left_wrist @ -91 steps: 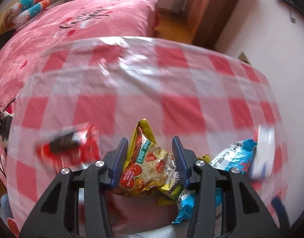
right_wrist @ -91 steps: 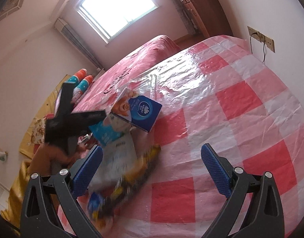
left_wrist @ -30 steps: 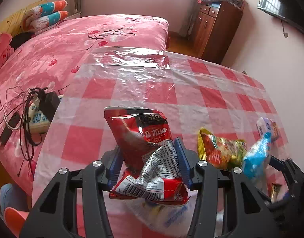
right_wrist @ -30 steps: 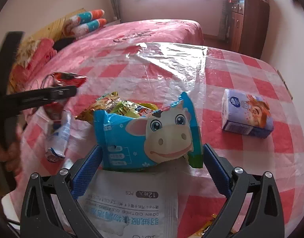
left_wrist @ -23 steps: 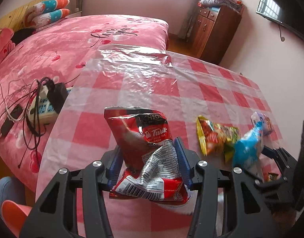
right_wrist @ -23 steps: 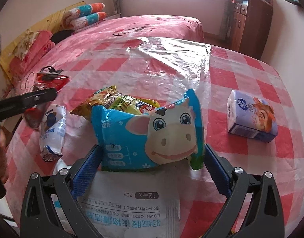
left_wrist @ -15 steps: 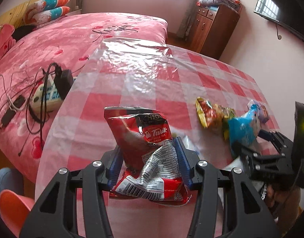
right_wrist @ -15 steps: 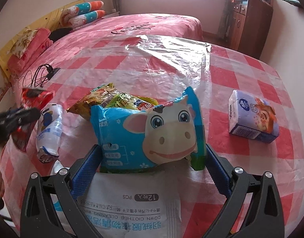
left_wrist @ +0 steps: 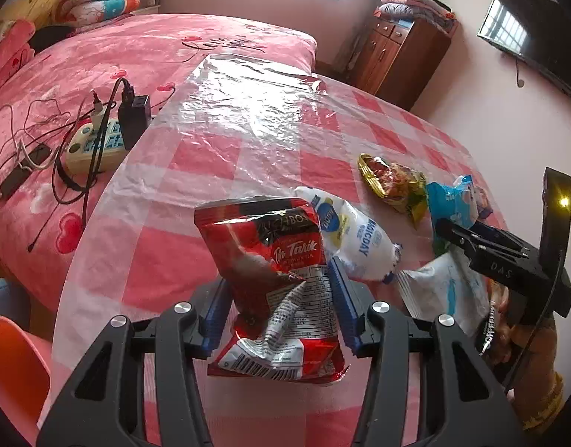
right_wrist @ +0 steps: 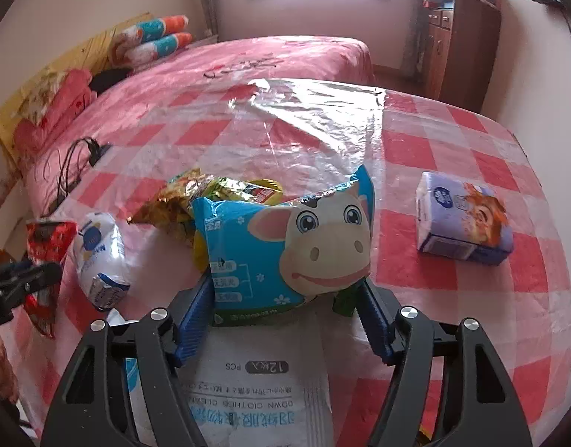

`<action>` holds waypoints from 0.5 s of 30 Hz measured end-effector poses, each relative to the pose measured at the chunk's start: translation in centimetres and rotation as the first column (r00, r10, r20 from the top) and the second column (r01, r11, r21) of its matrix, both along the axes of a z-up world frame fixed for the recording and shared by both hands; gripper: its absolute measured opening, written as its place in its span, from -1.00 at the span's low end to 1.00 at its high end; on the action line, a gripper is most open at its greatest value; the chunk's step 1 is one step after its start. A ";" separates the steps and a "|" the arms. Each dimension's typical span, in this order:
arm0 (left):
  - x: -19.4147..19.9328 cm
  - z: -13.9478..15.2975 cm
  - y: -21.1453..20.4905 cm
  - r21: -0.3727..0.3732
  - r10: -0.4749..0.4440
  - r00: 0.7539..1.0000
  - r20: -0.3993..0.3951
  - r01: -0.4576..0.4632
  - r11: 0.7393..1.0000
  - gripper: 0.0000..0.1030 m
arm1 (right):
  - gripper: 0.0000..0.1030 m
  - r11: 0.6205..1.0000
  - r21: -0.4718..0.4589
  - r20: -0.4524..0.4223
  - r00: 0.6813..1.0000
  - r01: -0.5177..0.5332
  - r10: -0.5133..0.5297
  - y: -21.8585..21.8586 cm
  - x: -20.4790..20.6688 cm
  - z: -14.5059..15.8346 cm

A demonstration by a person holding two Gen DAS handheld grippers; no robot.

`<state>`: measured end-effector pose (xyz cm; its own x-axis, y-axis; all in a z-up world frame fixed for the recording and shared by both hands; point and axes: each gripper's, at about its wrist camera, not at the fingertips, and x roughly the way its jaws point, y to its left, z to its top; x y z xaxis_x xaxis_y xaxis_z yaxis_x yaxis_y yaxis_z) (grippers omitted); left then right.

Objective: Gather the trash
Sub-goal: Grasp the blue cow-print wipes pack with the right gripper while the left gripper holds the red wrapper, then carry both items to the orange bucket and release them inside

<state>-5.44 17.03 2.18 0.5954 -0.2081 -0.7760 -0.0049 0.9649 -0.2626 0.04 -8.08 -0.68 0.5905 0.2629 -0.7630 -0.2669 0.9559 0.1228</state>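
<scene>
Because the trash is gathered piece by piece, the left hand-held gripper (left_wrist: pixel 278 320) is clamped on a crumpled red packet (left_wrist: pixel 274 287), carried clear above the bench (left_wrist: pixel 248 149). The right hand-held gripper (right_wrist: pixel 285 320) is closing its jaws around a blue cow packet (right_wrist: pixel 289 249), which lies on a white sachet (right_wrist: pixel 255 391). A white pouch (right_wrist: pixel 99 257), a gold wrapper (right_wrist: pixel 181 201) and a tissue pack (right_wrist: pixel 464 223) lie uncollected nearby.

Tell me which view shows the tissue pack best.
The right wrist view: the tissue pack lies whole and unblocked on the checked tablecloth. In the left wrist view it is almost entirely hidden behind the blue cow wrapper.
</scene>
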 end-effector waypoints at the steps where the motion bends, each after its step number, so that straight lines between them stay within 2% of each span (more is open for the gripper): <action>1: -0.3 0.0 0.1 -0.006 -0.002 1.000 0.003 0.002 1.000 0.00 | 0.35 1.000 0.010 0.008 1.000 0.004 -0.004 -0.2 -0.2 0.1; 6: -1.4 0.1 0.6 -0.038 -0.002 1.000 0.018 0.003 0.999 0.00 | 0.35 0.998 0.055 0.045 0.998 0.037 -0.039 -1.0 -1.1 0.8; 15: -3.6 0.8 1.5 -0.070 -0.002 0.999 0.050 0.006 0.998 0.00 | 0.35 0.986 0.140 0.060 0.993 0.095 -0.104 -2.2 -3.0 1.9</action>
